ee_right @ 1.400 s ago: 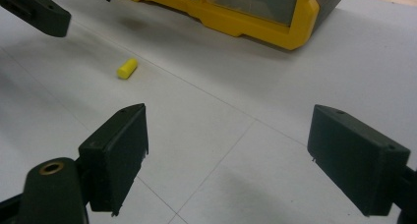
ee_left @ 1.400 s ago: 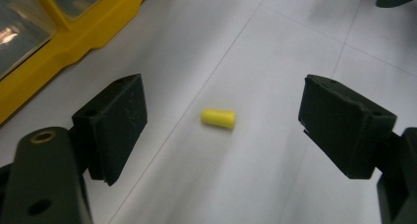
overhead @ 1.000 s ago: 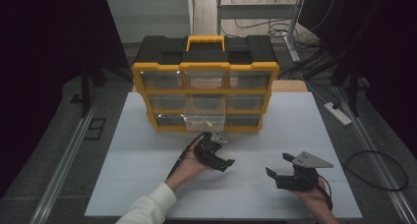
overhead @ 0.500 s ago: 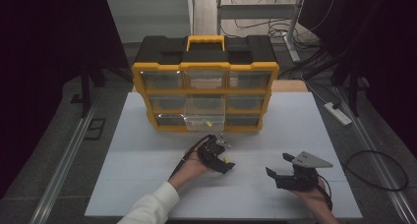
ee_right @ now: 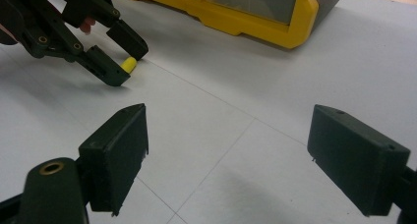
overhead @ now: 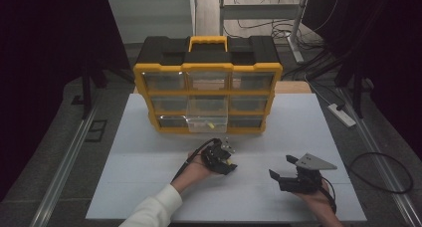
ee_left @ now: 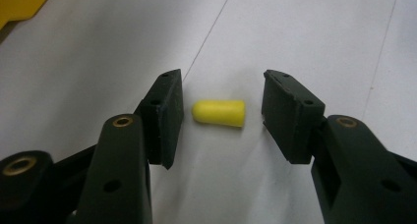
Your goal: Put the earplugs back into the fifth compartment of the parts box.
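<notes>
A small yellow earplug (ee_left: 219,113) lies on the white bench (overhead: 149,157), between the spread jaws of the left gripper (ee_left: 219,116), touching neither. The right gripper (overhead: 290,172) rests nearby, jaws also apart, holding nothing. Being rounded and soft-looking, the plug could roll or squirt sideways if the jaws close off-centre.
</notes>
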The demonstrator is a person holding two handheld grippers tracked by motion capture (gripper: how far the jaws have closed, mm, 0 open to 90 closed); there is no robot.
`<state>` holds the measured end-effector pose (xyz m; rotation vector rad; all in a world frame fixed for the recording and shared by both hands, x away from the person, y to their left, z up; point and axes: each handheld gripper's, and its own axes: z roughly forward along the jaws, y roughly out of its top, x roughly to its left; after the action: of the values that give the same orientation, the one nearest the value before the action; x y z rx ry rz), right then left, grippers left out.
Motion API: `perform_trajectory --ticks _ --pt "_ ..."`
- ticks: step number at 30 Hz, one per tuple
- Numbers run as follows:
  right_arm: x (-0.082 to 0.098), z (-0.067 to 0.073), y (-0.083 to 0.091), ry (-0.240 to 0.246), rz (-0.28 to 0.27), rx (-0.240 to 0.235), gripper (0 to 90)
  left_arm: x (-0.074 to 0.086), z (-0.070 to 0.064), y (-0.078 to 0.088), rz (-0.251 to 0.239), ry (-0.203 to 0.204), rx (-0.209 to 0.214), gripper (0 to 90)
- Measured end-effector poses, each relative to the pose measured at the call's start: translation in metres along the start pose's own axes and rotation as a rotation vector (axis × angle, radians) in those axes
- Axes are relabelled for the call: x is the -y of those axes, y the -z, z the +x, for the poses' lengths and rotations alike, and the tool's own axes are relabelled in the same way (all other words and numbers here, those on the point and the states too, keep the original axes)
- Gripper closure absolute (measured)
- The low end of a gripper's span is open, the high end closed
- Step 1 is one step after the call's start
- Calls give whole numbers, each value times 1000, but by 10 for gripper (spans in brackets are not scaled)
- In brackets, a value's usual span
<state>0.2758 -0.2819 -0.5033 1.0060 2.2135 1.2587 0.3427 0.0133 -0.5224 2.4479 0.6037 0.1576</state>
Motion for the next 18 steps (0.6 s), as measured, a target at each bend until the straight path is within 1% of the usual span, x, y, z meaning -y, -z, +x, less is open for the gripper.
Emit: perform_trajectory --ticks 2,3,4,6,7,8,10,12,14,16,18 --pt "0 0 0 0 0 1 165 0 0 1 2 0 -1 552" --pt "0 0 0 0 0 0 165 0 0 1 2 -2 0 590" --pt "0 0 0 0 -1 0 165 0 0 2 9 -13 2 659" --pt "0 0 0 1 -2 1 165 0 -2 3 8 -24 -6 681" --pt "0 0 0 1 -2 1 165 0 -2 3 8 -24 -6 691" --pt "0 0 0 1 -1 0 165 0 -3 4 6 -31 -16 696" --pt "0 0 0 1 -2 1 165 -2 -6 8 -21 -35 -17 702" --pt "0 0 0 0 -2 1 165 -3 -7 10 -27 -40 -19 704" --pt "0 0 0 1 -2 1 165 -3 -8 15 -45 -37 -13 704" --pt "0 0 1 0 -3 1 165 -2 -9 22 -76 -25 -8 704" --pt "0 0 0 0 -3 2 165 -2 -10 29 -99 -23 -13 704"
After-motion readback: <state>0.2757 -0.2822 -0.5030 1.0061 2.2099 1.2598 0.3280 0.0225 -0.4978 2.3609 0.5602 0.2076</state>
